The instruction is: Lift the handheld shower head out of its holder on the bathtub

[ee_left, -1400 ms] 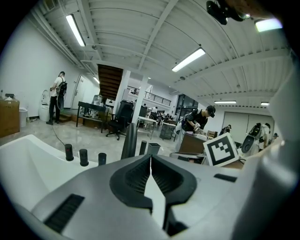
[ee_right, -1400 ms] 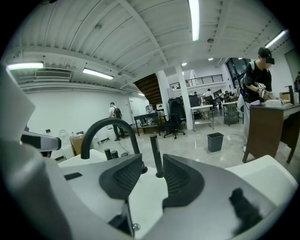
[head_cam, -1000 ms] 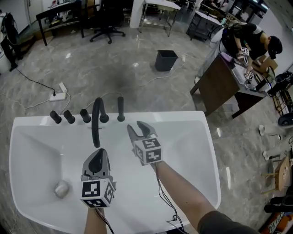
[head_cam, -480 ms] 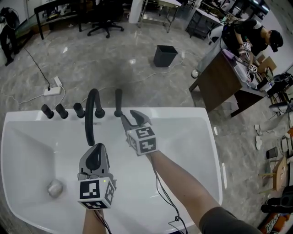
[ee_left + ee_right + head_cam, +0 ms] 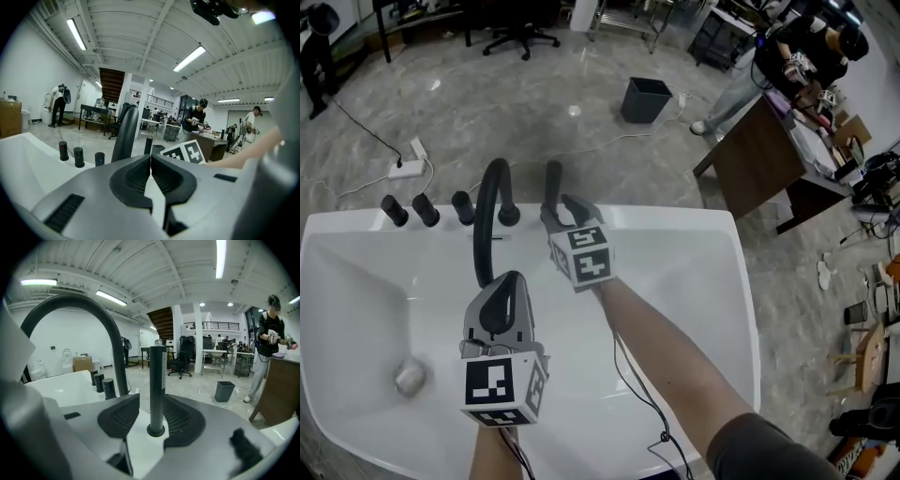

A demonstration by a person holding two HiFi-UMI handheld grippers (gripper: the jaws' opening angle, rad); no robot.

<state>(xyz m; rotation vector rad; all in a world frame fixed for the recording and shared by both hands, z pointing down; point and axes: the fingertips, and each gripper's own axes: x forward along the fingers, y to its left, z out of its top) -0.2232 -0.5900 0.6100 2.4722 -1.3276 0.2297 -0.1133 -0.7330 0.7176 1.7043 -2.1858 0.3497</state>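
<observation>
The handheld shower head (image 5: 552, 182) is a slim black rod standing upright in its holder on the far rim of the white bathtub (image 5: 694, 281), right of the arched black spout (image 5: 491, 211). My right gripper (image 5: 558, 212) is open, with one jaw on each side of the rod. In the right gripper view the rod (image 5: 157, 385) rises between the pads (image 5: 123, 417) with a small gap on both sides. My left gripper (image 5: 508, 286) hangs over the tub's middle, shut and empty. In the left gripper view its jaws (image 5: 150, 161) meet, facing the spout (image 5: 124, 133).
Three black knobs (image 5: 425, 208) line the rim left of the spout. A round drain (image 5: 410, 377) sits at the tub's left end. Beyond the tub are a black bin (image 5: 645, 97), a power strip (image 5: 405, 169) with cable, and a brown desk (image 5: 759, 164) with a person (image 5: 806, 56).
My right gripper has moved forward to the tub's far rim, and its open jaws now stand around the shower rod. The left gripper has stayed over the tub, shut.
</observation>
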